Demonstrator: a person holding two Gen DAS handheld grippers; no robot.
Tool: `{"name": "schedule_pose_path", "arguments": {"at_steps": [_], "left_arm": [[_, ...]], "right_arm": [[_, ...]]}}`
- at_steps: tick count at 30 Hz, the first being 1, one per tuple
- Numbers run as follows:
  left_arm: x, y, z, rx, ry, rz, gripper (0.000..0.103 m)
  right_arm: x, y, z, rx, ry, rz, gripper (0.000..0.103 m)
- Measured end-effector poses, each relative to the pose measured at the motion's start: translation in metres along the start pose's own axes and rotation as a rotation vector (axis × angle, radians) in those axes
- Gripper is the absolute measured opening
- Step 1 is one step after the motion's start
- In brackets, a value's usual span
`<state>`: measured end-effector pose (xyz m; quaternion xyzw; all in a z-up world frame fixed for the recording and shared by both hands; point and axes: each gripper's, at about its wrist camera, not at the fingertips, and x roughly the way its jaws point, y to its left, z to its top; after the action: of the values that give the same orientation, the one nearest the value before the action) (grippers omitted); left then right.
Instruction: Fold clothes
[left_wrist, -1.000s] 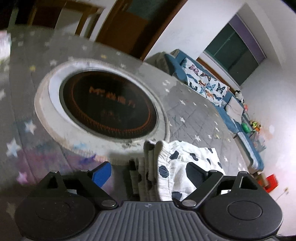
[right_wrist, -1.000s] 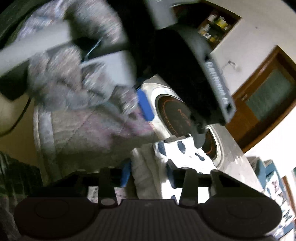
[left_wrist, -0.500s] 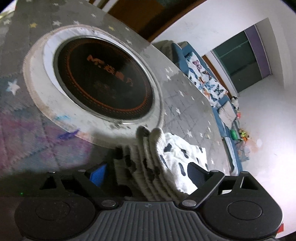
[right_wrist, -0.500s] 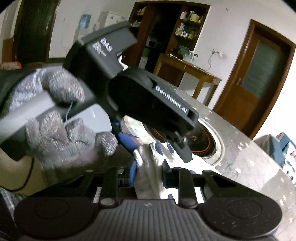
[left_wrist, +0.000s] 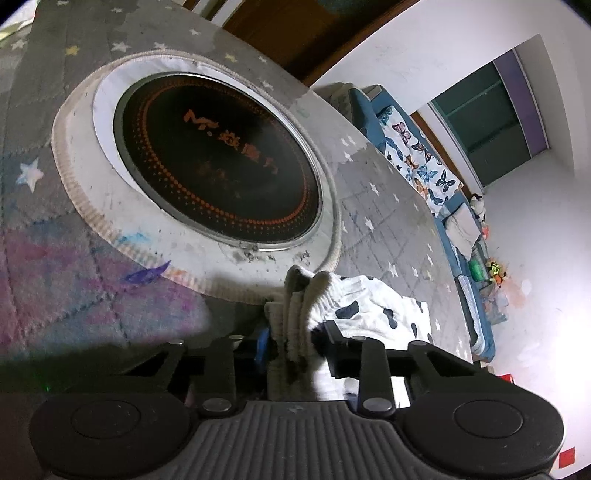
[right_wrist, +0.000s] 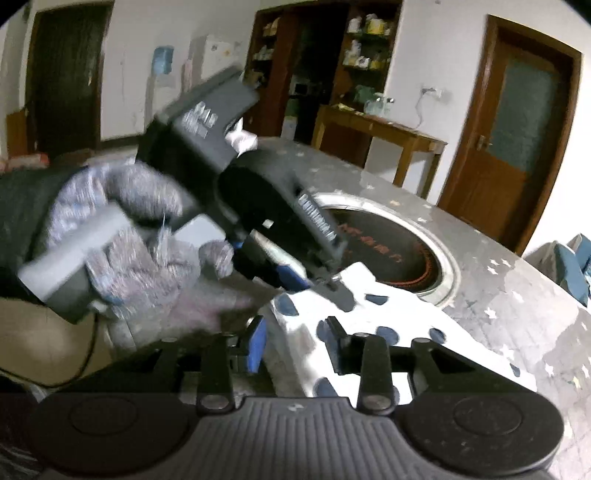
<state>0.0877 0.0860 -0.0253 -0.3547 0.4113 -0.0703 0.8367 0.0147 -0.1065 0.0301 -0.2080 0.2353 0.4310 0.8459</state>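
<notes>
A white garment with dark spots (left_wrist: 369, 306) lies bunched on the star-patterned table cover (left_wrist: 55, 258), just in front of the round hob. My left gripper (left_wrist: 294, 336) is closing; its pads press on the garment's ribbed edge (left_wrist: 299, 306). In the right wrist view the garment (right_wrist: 369, 306) runs between the fingers of my right gripper (right_wrist: 295, 339). Those jaws are opening a little, but the cloth still fills the gap and touches both pads. The left gripper (right_wrist: 314, 280), held by a gloved hand (right_wrist: 147, 258), bites the same cloth just beyond the right one.
A round black hob (left_wrist: 221, 162) with a white rim is set into the table. A blue sofa with butterfly cloth (left_wrist: 417, 162) stands past the table's far edge. A wooden side table (right_wrist: 380, 125), shelves and a brown door (right_wrist: 517, 129) line the wall.
The left jaws have gone from wide open around the ribbed edge to closed on it. The right gripper has rolled and risen slightly, still with the cloth between its fingers.
</notes>
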Motion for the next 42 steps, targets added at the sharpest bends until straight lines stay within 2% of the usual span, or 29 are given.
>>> {"name": "schedule_pose_path", "arguments": {"at_steps": [3,8,12,17,23,26,32,35,37,40,42], "left_arm": [[-0.001,-0.003,0.0,0.021,-0.009,0.002,0.031],[-0.004,-0.016,0.0,0.092,-0.042,0.004,0.026],[-0.007,-0.026,-0.002,0.165,-0.072,0.021,0.025],[-0.008,-0.037,-0.006,0.254,-0.102,0.048,0.025],[-0.004,-0.037,-0.005,0.281,-0.104,0.052,0.025],[-0.002,-0.037,-0.005,0.289,-0.102,0.054,0.025],[0.001,-0.039,-0.002,0.31,-0.098,0.058,0.025],[0.003,-0.041,-0.001,0.318,-0.096,0.061,0.025],[0.004,-0.042,0.0,0.324,-0.095,0.064,0.025],[0.005,-0.048,0.003,0.34,-0.096,0.064,0.024],[0.006,-0.054,0.005,0.357,-0.097,0.06,0.023]], "right_arm": [[-0.018,-0.013,0.002,0.065,-0.021,-0.023,0.041],[-0.031,-0.056,-0.008,0.21,-0.022,-0.143,0.045],[-0.032,-0.101,-0.029,0.339,0.0,-0.252,0.05],[-0.029,-0.138,-0.059,0.493,0.019,-0.31,0.05],[-0.029,-0.162,-0.084,0.633,0.018,-0.339,0.05],[-0.023,-0.171,-0.093,0.693,0.017,-0.326,0.05],[-0.011,-0.176,-0.093,0.72,0.026,-0.298,0.048],[-0.007,-0.179,-0.092,0.732,0.025,-0.273,0.036],[-0.006,-0.18,-0.091,0.736,0.025,-0.267,0.019],[-0.01,-0.181,-0.089,0.734,0.015,-0.272,0.007],[-0.017,-0.181,-0.085,0.725,0.002,-0.288,0.005]]}}
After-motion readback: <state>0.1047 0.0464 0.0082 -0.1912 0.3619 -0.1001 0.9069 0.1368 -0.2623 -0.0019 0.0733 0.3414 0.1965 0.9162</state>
